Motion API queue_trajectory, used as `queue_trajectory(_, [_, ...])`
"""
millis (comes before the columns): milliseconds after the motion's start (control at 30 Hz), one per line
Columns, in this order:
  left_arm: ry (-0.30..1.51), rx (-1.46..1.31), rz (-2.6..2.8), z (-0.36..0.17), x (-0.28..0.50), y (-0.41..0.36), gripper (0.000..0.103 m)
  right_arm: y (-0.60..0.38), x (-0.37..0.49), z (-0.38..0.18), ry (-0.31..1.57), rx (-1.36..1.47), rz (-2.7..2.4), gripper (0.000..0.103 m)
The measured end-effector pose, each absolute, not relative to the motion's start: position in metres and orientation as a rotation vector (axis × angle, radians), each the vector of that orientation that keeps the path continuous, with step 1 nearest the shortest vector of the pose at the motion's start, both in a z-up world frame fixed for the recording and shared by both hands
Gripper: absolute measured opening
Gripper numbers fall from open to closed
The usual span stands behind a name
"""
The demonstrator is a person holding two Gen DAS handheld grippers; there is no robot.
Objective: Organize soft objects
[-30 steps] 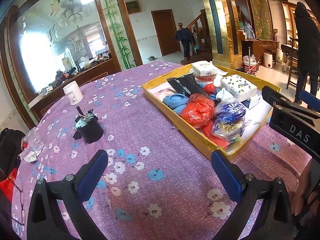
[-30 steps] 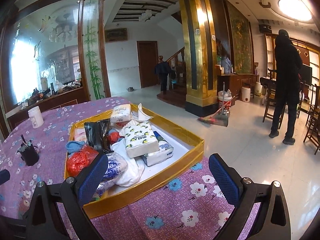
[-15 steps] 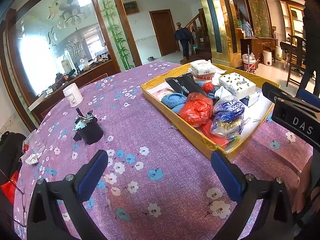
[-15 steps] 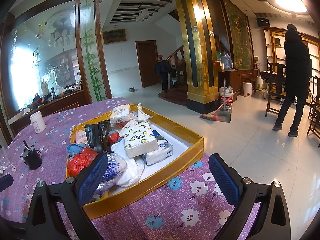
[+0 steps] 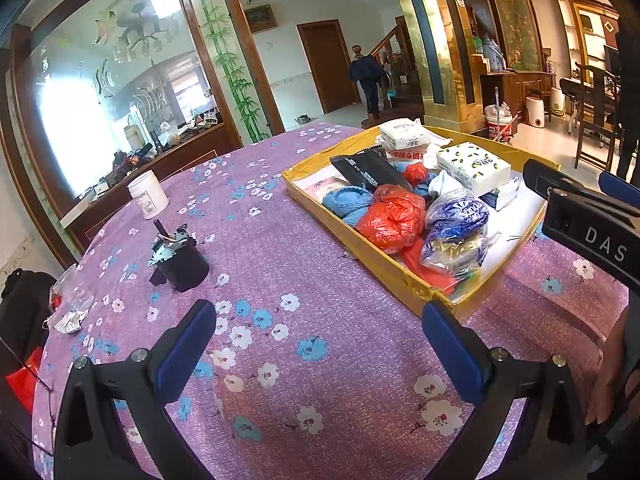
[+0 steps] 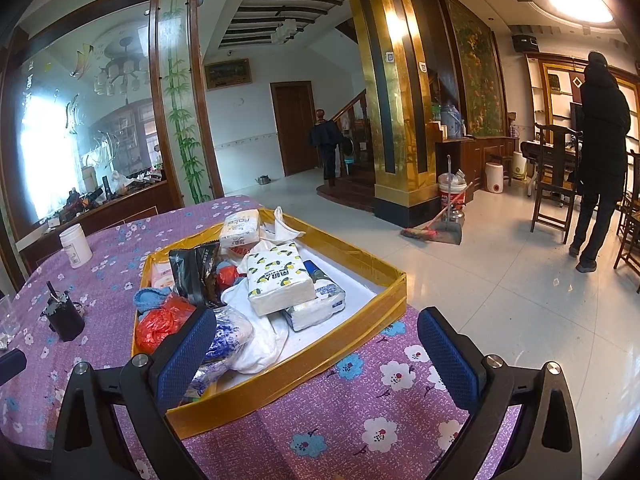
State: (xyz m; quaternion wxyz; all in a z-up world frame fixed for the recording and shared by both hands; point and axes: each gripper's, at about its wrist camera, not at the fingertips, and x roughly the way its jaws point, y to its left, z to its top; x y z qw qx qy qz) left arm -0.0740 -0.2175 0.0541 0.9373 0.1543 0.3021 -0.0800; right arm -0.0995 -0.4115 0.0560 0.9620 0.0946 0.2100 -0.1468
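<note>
A yellow-rimmed tray [image 5: 384, 264] [image 6: 352, 324] sits on the purple flowered tablecloth and holds soft items: a red plastic bag [image 5: 394, 218] [image 6: 158, 322], a blue knitted piece [image 5: 348, 202], a blue-and-white bag [image 5: 456, 220] [image 6: 226, 334], tissue packs [image 5: 472, 166] [image 6: 278, 280] and a black pouch [image 5: 368, 170] [image 6: 198, 272]. My left gripper [image 5: 320, 344] is open and empty above the cloth, left of the tray. My right gripper [image 6: 316, 352] is open and empty over the tray's near corner; it also shows in the left wrist view [image 5: 588, 224].
A white jar [image 5: 149, 195] [image 6: 75, 246] and a black cup with metal pieces [image 5: 180, 258] [image 6: 64, 318] stand on the table to the left. A glass and wrappers [image 5: 74, 304] lie at the left edge. A person [image 6: 600, 160] stands by chairs on the right.
Both grippers have drifted slightly, with the views shifting a little; both stay open and empty. The person at the right has stepped farther away.
</note>
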Motion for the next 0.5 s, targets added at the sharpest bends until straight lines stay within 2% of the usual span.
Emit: queue_trajectory(500, [0.618,0.321,-0.161,0.0535,-0.0747,-0.2149,0.102,-0.4111,-0.0998,0.0570,0.425,0.195,-0.295,0.102])
